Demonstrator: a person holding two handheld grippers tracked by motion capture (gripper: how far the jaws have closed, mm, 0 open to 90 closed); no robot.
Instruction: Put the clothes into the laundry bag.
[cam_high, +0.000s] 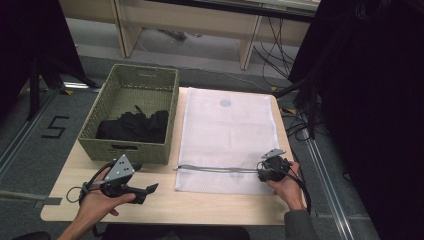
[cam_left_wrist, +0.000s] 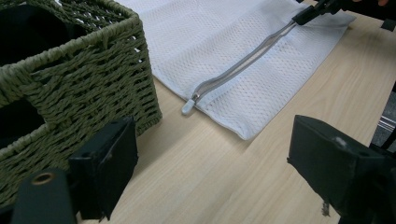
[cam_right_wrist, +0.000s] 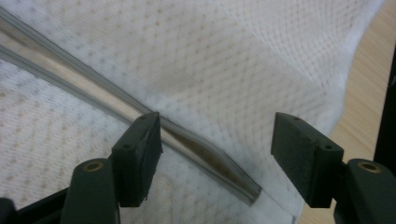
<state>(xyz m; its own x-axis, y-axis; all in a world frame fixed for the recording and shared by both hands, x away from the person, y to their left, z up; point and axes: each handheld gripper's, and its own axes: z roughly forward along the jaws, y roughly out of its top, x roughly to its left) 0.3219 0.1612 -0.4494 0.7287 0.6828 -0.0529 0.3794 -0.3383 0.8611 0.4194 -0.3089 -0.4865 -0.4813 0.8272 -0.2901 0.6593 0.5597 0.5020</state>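
A white mesh laundry bag lies flat on the wooden table. A grey zipper runs along its near edge, with the pull at the left end. My right gripper is open at the zipper's right end, its jaws straddling the zipper just above the mesh. My left gripper is held open over bare wood at the front left, with nothing between its jaws. From there it faces the bag and zipper.
A green woven basket stands left of the bag, holding black clothes. Its corner is close to my left gripper's left jaw. Black curtains, cables and stand legs surround the table. Bare wood runs along the front edge.
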